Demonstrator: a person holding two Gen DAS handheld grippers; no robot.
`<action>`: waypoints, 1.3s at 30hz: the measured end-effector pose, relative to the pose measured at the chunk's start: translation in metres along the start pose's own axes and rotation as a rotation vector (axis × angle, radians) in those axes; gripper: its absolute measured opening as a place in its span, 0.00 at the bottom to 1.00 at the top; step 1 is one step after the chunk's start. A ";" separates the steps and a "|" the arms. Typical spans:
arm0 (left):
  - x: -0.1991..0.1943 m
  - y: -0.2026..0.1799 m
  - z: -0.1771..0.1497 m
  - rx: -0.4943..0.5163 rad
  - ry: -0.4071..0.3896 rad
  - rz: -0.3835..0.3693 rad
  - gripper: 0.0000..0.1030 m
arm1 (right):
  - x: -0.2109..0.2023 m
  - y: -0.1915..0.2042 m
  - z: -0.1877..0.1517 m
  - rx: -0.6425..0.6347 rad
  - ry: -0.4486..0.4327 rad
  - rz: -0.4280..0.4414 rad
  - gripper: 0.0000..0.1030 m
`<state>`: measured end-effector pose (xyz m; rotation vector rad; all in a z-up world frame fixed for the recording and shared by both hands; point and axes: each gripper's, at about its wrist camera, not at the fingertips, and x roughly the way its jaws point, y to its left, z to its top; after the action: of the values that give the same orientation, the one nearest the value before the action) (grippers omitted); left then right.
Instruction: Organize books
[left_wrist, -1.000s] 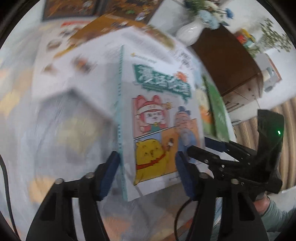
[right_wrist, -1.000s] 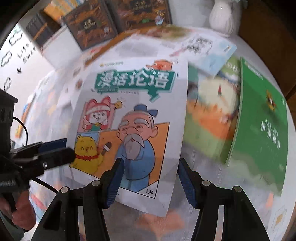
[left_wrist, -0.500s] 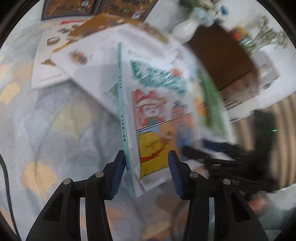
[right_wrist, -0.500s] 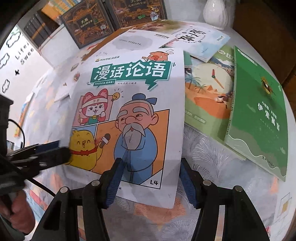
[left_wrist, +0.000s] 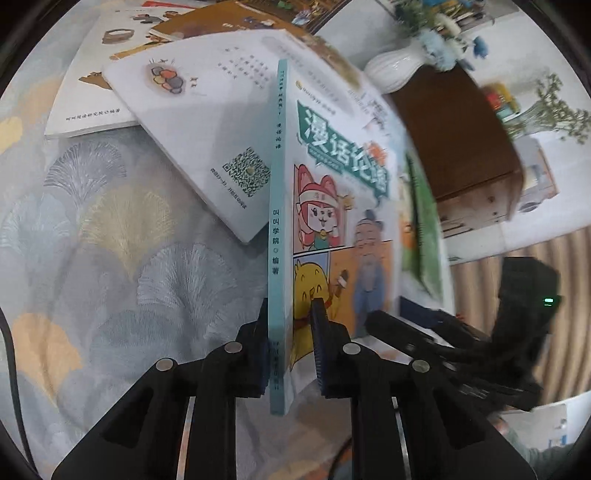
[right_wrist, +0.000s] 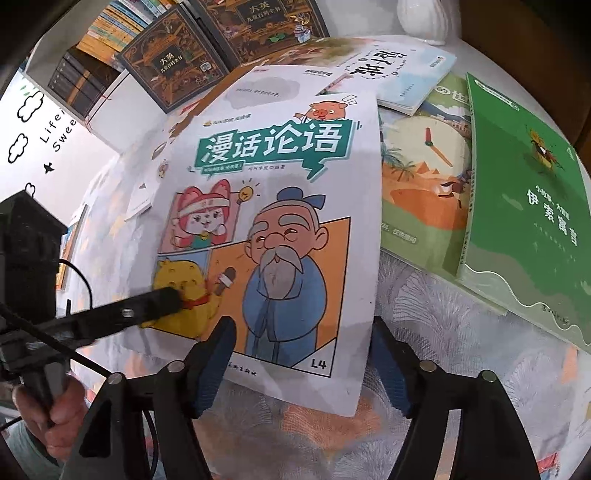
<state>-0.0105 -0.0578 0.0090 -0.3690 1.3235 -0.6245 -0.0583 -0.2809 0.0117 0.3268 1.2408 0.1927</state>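
Partly hidden behind the clamping left claw, the comic book's spine; right claw wide, empty.

White vase; brown cabinet; leaf-patterned cloth

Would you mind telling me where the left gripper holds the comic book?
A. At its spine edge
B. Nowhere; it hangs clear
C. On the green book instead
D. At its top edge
A: the left gripper, whose jaws have just been closing, pinches the comic book at its teal spine edge, one pad on the cover.
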 end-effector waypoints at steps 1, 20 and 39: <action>0.003 -0.001 0.002 -0.006 0.002 -0.007 0.14 | 0.001 0.000 0.002 0.004 0.000 0.012 0.77; 0.007 0.005 0.028 -0.312 0.072 -0.565 0.14 | 0.011 -0.086 0.012 0.527 0.055 0.601 0.75; -0.042 -0.030 -0.003 0.143 -0.024 0.028 0.14 | -0.052 0.047 0.001 -0.020 -0.027 0.104 0.37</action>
<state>-0.0247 -0.0555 0.0589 -0.2403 1.2512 -0.6854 -0.0726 -0.2535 0.0746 0.3760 1.1955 0.2893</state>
